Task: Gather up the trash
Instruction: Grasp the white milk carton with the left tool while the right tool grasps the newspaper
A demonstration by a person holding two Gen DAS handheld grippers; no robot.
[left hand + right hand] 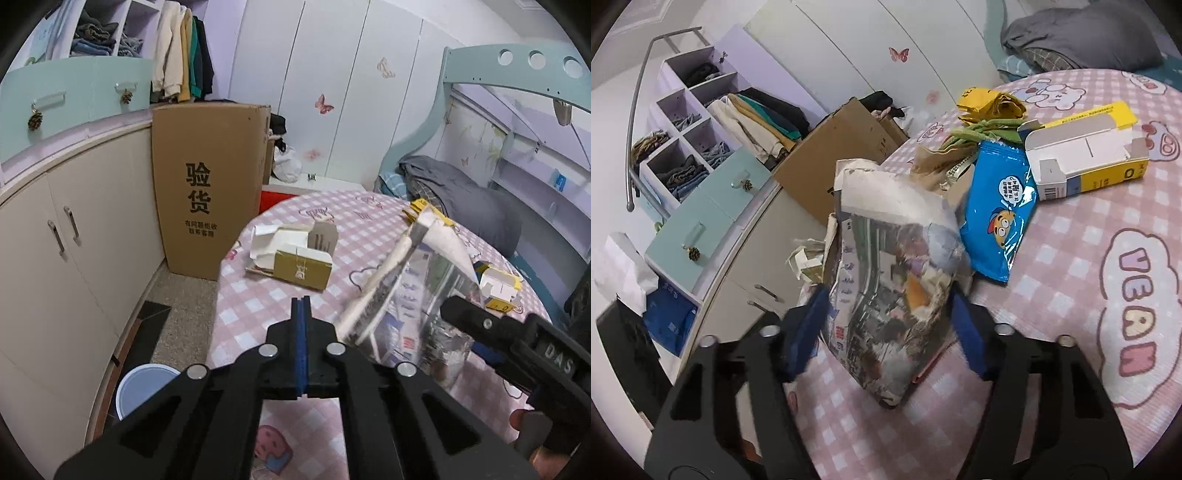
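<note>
Pink-and-white checked cloth covers the round table (1052, 295), and on it the trash lies scattered. The right gripper (890, 325) has a crumpled printed plastic bag (897, 280) standing upright between its blue pads, which sit at the bag's two sides; the frame is blurred there, so whether the pads truly press on it cannot be told. The same bag (406, 295) shows in the left wrist view, just right of the left gripper (301, 306), whose blue pads are clenched together with nothing between them, above the cloth. Beyond that gripper lies a flattened gold-and-white carton (295, 266) near the table's far edge. Behind the held bag lie a blue snack packet (997, 221), an opened yellow-and-white box (1086, 162), a yellow wrapper (993, 103) and some green and brown scraps. A tall cardboard box (207, 184) stands on the floor beside the table.
</note>
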